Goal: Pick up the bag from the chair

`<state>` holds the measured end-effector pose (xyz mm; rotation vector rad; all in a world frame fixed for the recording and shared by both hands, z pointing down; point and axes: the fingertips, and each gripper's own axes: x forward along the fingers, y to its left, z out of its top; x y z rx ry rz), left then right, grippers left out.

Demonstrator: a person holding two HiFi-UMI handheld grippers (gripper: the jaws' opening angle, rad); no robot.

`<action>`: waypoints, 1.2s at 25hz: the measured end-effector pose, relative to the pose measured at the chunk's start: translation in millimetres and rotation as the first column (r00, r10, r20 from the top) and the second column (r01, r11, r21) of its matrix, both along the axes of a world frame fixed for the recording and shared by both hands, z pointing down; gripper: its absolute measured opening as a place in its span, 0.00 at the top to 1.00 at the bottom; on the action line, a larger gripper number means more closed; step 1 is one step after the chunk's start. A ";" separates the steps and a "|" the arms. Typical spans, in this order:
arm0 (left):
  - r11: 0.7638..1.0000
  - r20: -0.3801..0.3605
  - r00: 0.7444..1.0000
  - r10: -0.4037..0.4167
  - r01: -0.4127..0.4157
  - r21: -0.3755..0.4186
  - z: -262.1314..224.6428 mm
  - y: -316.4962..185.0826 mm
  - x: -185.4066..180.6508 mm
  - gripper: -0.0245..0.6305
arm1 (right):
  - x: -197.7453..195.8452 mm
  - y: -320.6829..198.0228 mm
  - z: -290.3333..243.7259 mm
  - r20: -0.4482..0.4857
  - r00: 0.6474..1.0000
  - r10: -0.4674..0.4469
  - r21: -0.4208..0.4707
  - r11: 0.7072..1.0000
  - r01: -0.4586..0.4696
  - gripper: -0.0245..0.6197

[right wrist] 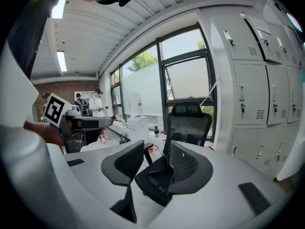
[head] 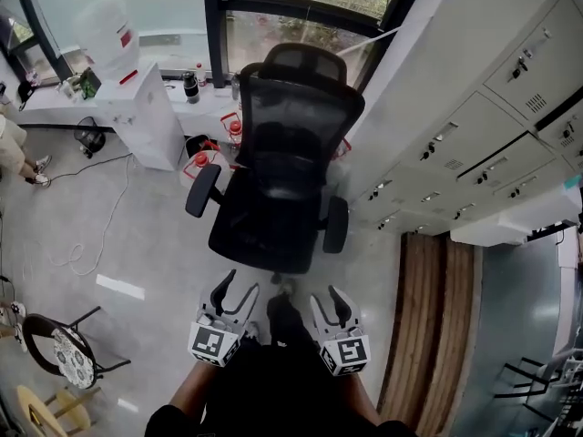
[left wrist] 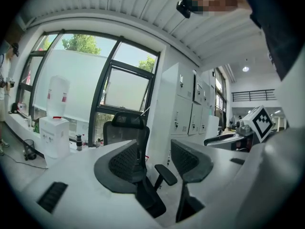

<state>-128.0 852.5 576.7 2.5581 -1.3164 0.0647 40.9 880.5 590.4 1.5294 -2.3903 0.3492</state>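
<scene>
A black mesh office chair [head: 278, 176] stands on the grey floor just ahead of me, its backrest toward the window. Its seat [head: 264, 230] is dark all over, and I cannot make out a bag on it. My left gripper [head: 237, 289] and right gripper [head: 328, 300] hang side by side short of the seat's front edge, both open and empty. In the left gripper view the chair [left wrist: 125, 128] shows beyond the spread jaws [left wrist: 157, 168]. In the right gripper view it [right wrist: 188, 123] stands past the open gripper [right wrist: 157, 163], with dark shapes low on the backrest.
White lockers [head: 474, 126] line the wall right of the chair. A white cabinet [head: 150, 116] with a water dispenser [head: 114, 35] stands at the left, red items [head: 202, 160] on the floor beside it. A small stool chair [head: 64, 353] is at lower left, a person's leg [head: 14, 148] at the left edge.
</scene>
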 end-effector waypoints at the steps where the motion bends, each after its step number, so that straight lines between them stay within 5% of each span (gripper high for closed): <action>1: 1.000 0.011 1.000 -0.012 0.012 0.002 1.2 -10.3 1.9 0.66 | 2.2 -12.1 3.4 0.011 1.000 -0.012 -0.005 1.000 0.012 0.73; 15: 0.985 0.072 0.992 -0.100 0.108 -0.133 38.4 -141.9 36.3 0.63 | 47.3 -188.2 30.5 -0.040 0.988 -0.147 -0.061 0.988 0.144 0.72; 23: 0.976 0.104 0.994 -0.037 0.059 -0.209 94.5 -243.0 33.7 0.61 | 54.7 -275.7 89.3 -0.094 0.985 -0.147 -0.196 0.972 0.127 0.71; 30: 0.949 0.176 0.982 0.072 -0.013 -0.316 177.2 -337.5 28.7 0.59 | 64.8 -354.6 167.6 -0.136 0.976 -0.171 -0.390 0.915 0.105 0.69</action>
